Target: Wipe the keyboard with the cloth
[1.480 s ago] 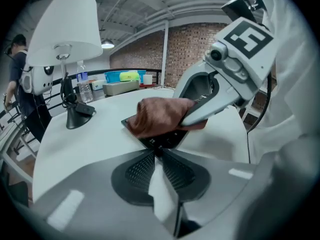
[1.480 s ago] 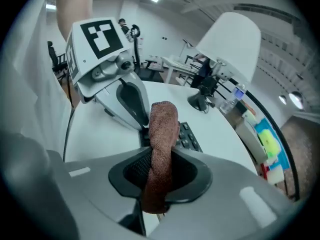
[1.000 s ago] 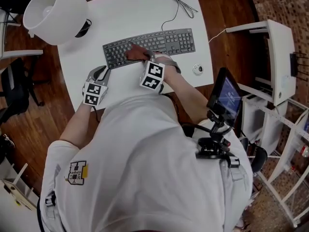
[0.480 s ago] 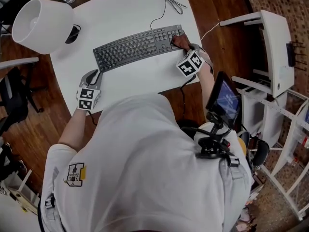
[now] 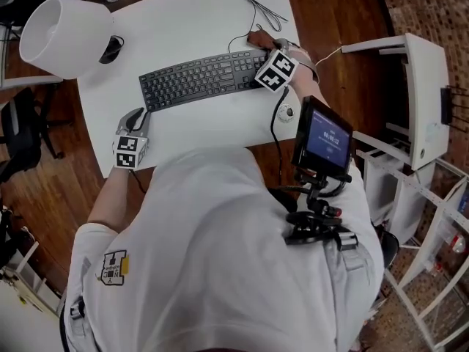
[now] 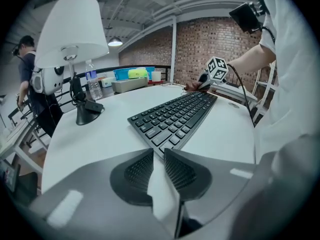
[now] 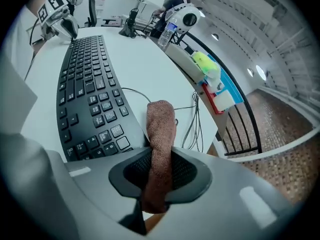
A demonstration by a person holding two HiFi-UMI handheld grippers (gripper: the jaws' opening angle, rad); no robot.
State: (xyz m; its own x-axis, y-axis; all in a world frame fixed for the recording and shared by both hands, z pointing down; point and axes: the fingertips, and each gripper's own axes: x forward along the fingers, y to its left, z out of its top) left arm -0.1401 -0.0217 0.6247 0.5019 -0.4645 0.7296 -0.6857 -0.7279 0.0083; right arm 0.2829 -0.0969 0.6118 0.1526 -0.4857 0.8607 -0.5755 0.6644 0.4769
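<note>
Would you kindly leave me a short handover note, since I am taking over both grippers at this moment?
Right gripper: shut on the brown cloth, just past the right end of the keyboard, near the cable.
Left gripper: fingers slightly apart, empty, by the front-left edge of the table, short of the keyboard.
Done: one pass, with the cloth swept from the keyboard's left part to its right end.
Left: probably more passes. I cannot tell whether the keys are clean.
</note>
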